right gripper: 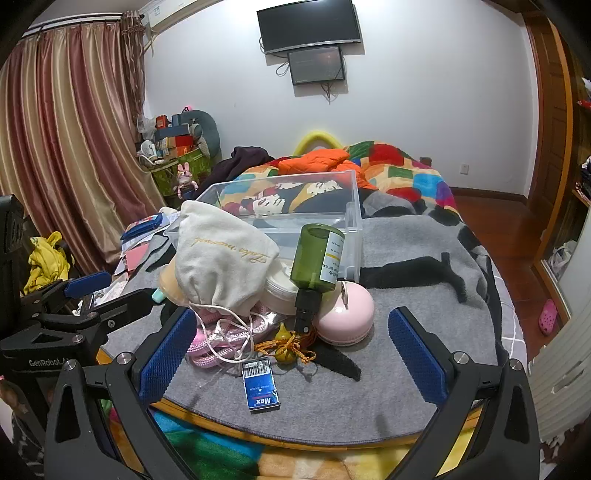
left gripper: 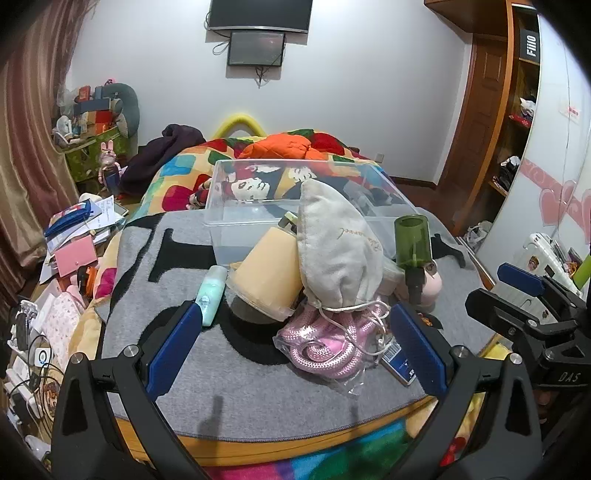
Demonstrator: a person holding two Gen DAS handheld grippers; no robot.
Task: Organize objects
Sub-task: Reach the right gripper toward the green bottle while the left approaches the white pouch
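Seemingly nothing is sorted yet: the clear bin [right gripper: 352, 221] at frame centre looks empty, the pile of objects [right gripper: 236, 273] lies before it, and left gripper [left gripper: 295, 343] and right gripper [right gripper: 291, 350] both gape wide, holding nothing.

home bedroom, patchwork quilt [right gripper: 402, 166] on bed, curtains [right gripper: 74, 147] (wall television [right gripper: 308, 24])

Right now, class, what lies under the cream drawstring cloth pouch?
Under the cream drawstring cloth pouch lie a bagged coil of pink rope and a tan cone-shaped container. Whatever else the pouch covers is hidden.
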